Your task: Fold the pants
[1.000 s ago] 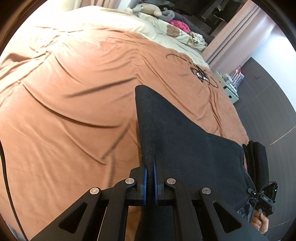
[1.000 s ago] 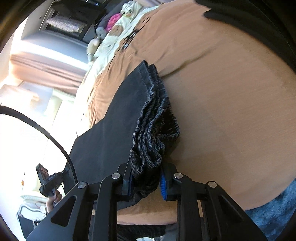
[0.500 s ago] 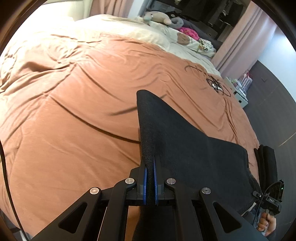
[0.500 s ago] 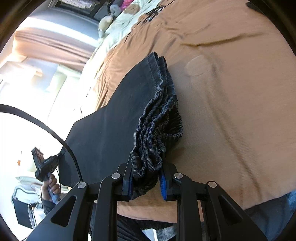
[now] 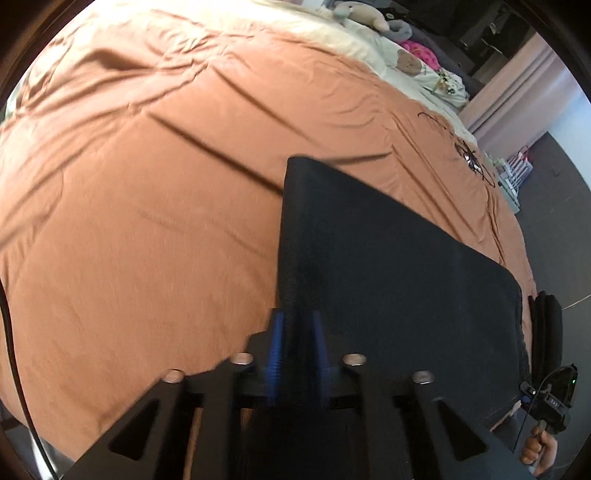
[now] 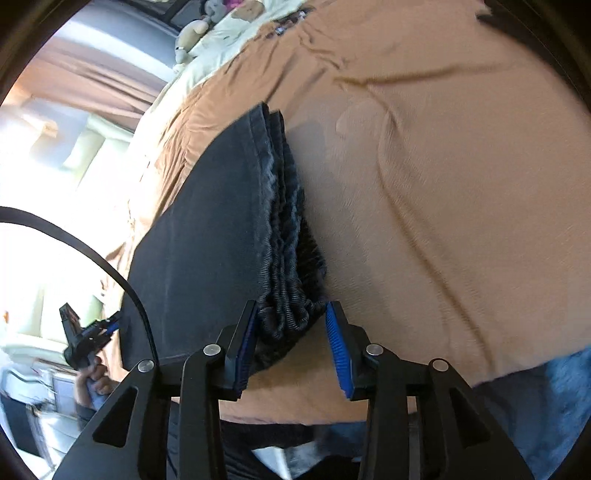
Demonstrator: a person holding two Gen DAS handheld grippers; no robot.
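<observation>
The dark pants [image 5: 388, 266] lie folded flat on the orange bed cover [image 5: 147, 206], one edge running between the fingers of each tool. The left tool [image 5: 297, 347] has just been opening; its blue pads stand slightly off the fold edge between them. The right tool [image 6: 291, 339] has also just been opening, its jaws apart around the bunched elastic waistband [image 6: 291, 258], the right pad clear of it. The cloth is smooth, dark and layered. Only the right view shows the ribbed waistband; only the left shows plush toys [image 5: 373, 18] at the headboard end.

Rust-orange bedspread [image 5: 155, 192], pink curtains [image 5: 517, 92], dark floor [image 5: 554, 192].
</observation>
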